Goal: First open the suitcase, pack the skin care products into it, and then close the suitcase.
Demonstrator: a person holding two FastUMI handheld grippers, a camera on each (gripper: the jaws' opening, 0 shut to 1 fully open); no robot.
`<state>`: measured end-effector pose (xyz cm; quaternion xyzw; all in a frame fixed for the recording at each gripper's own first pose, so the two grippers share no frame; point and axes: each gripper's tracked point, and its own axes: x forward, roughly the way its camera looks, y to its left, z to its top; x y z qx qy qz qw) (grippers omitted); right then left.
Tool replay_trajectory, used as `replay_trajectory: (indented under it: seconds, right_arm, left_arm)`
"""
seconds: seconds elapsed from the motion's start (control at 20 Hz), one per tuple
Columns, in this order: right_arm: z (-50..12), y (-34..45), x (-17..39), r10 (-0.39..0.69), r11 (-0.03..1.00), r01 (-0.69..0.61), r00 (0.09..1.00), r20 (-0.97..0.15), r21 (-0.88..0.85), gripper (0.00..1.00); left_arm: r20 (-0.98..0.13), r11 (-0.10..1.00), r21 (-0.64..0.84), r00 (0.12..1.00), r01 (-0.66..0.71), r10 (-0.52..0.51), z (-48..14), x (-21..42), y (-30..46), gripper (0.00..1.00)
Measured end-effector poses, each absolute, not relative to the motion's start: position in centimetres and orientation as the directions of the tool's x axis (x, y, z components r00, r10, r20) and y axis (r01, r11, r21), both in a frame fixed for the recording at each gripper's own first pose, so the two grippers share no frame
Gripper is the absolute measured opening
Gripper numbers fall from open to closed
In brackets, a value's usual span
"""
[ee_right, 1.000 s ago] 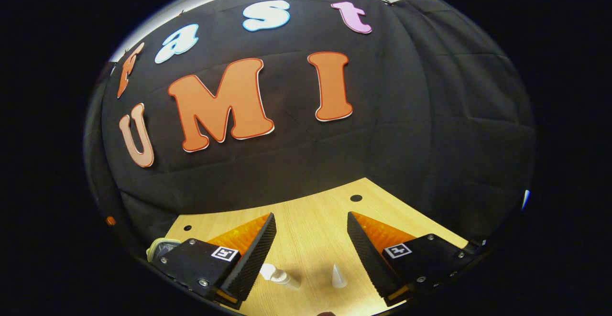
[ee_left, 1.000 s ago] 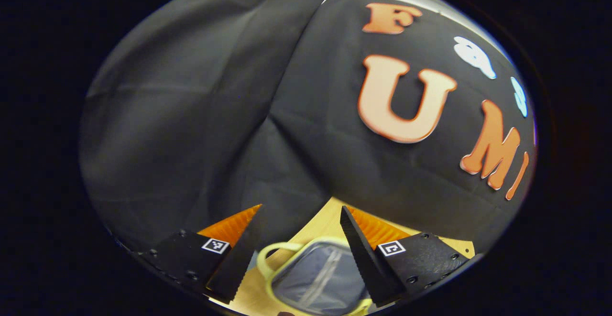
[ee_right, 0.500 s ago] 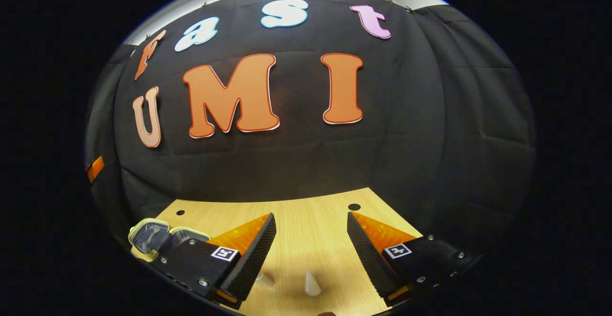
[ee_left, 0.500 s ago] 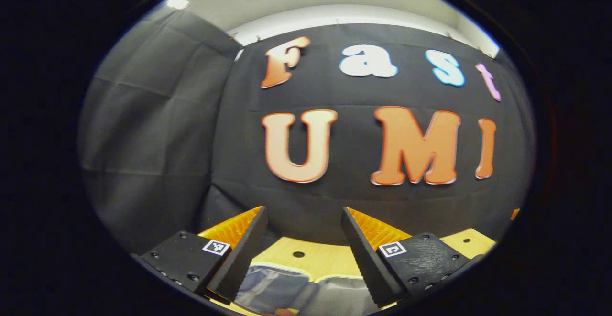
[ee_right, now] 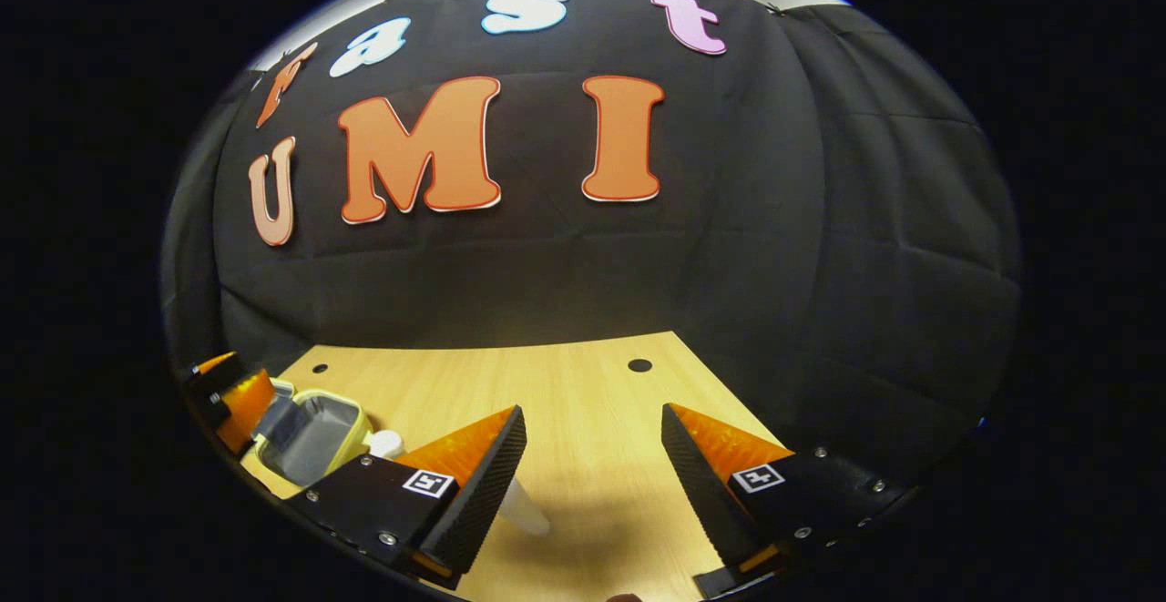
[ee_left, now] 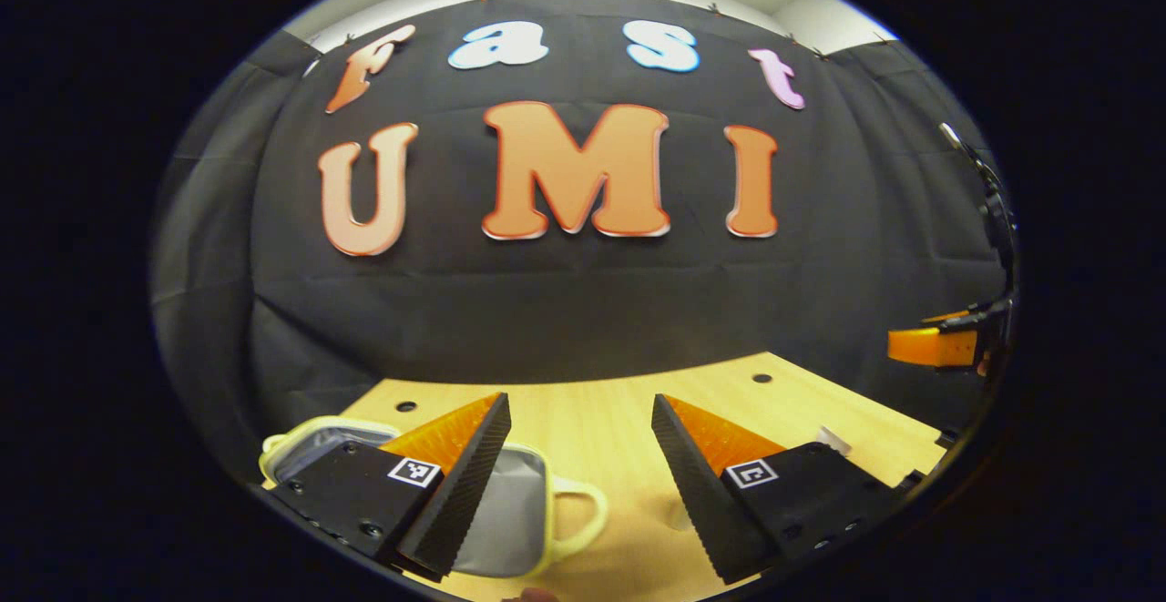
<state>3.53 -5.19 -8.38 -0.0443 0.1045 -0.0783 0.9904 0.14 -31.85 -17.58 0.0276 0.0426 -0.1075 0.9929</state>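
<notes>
A small pale yellow suitcase [ee_left: 533, 515] lies open on the wooden table, its grey lining showing and its handle pointing right. My left gripper [ee_left: 578, 484] hovers open above its right half, nothing between the fingers. In the right gripper view the same suitcase [ee_right: 310, 429] sits at the far left, with the left gripper's orange finger [ee_right: 228, 392] just behind it. A white bottle [ee_right: 387, 443] stands beside the suitcase. A white cone-shaped product [ee_right: 524, 511] lies partly hidden behind my right gripper's left finger. The right gripper [ee_right: 588, 484] is open and empty above the table.
The wooden table [ee_right: 583, 392] has small round holes near its far edge and ends at the black cloth wall. A small white item [ee_left: 833, 441] lies on the table to the right. The right gripper's orange finger [ee_left: 938, 347] shows at the right edge of the left gripper view.
The left gripper view has swung right, so the suitcase now sits low left under its fingers. In the right gripper view the cone has slid left behind the finger and the suitcase shows more.
</notes>
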Motion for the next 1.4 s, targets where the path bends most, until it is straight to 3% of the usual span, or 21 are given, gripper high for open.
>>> replay_trajectory:
  seconds: [0.2, 0.45, 1.05, 1.1, 1.2, 1.4]
  right_arm:
    - [-10.5, -6.9, 3.5, -0.174, 0.982, 0.150, 0.954, -0.246, -0.113, 0.95]
    - [-12.1, -8.2, 3.9, -0.184, 0.980, 0.154, 0.944, -0.275, -0.125, 0.95]
    - [-15.7, -10.5, 4.6, -0.205, 0.977, 0.171, 0.915, -0.348, -0.126, 0.95]
    - [-15.7, -10.5, 4.7, -0.206, 0.977, 0.171, 0.914, -0.350, -0.126, 0.96]
    - [-15.9, -10.5, 4.6, -0.204, 0.977, 0.167, 0.914, -0.352, -0.131, 0.96]
    - [-15.7, -9.8, 4.5, -0.186, 0.981, 0.153, 0.916, -0.357, -0.118, 0.95]
  left_arm:
    - [-0.189, 0.950, 0.034, 0.936, 0.310, -0.298, -23.6, -1.2, -37.4, 0.98]
    - [-0.289, 0.923, 0.094, 0.897, 0.374, -0.335, -30.6, -0.4, -41.0, 0.99]
    - [-0.371, 0.934, 0.096, 0.884, 0.343, -0.286, -38.5, 4.7, -43.5, 1.00]
    - [-0.373, 0.929, 0.079, 0.875, 0.360, -0.308, -38.5, 4.5, -44.2, 0.96]
    - [-0.377, 0.928, 0.075, 0.872, 0.365, -0.312, -38.3, 4.6, -44.3, 0.63]
    - [-0.441, 0.929, 0.007, 0.836, 0.369, -0.328, -38.0, 4.1, -43.9, 0.61]
